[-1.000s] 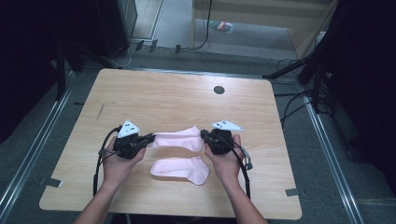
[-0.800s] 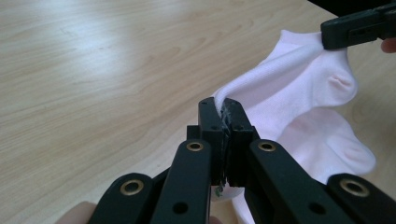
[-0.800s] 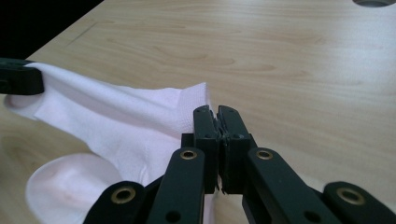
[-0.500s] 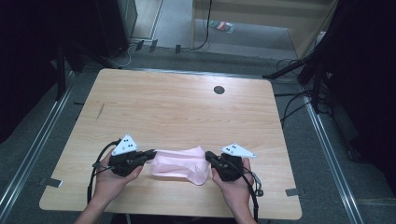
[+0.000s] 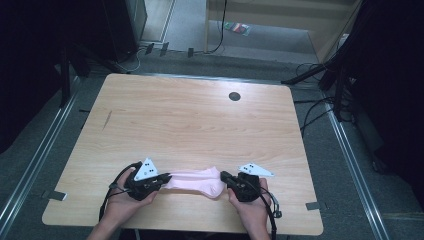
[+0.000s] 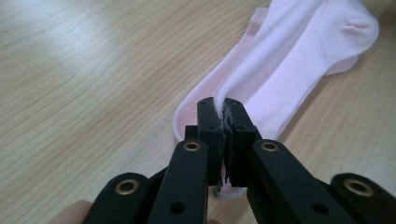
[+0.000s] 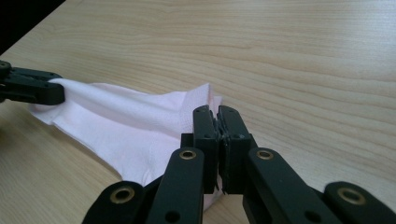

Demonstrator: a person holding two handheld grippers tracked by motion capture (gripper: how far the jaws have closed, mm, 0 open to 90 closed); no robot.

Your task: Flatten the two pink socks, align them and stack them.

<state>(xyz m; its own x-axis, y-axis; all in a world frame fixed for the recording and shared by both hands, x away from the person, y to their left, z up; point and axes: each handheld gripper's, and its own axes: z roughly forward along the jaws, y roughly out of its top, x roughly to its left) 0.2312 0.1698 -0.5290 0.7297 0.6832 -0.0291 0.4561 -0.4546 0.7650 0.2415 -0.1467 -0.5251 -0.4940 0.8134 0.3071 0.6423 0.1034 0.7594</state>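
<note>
1. At the near edge of a pale wooden table (image 5: 195, 120), a person holds a pair of pink socks (image 5: 195, 181) stretched between two hand-held grippers — the socks lie one atop the other, just inside the table's near rim.

2. The left gripper (image 5: 161, 180) has its jaws pressed together on the cuff end of the upper sock; in the left gripper view the fabric (image 6: 289, 65) runs away from the closed jaws toward the toe, and a second pink layer shows beneath it.

3. The right gripper (image 5: 226, 177) is likewise clamped, its jaws pinching the socks' other end; in the right gripper view the cloth (image 7: 135, 126) spans across to the left gripper (image 7: 32, 88), slightly lifted.

4. The risk, as judged from here: each pinch looks thin and close to the fabric's edge, so a firmer pull could slip one end free. If only the top layer is caught, the lower sock may shift out of line — or slide off the near edge.

5. A dark round grommet (image 5: 234, 96) sits far off, well apart from the work.
</note>
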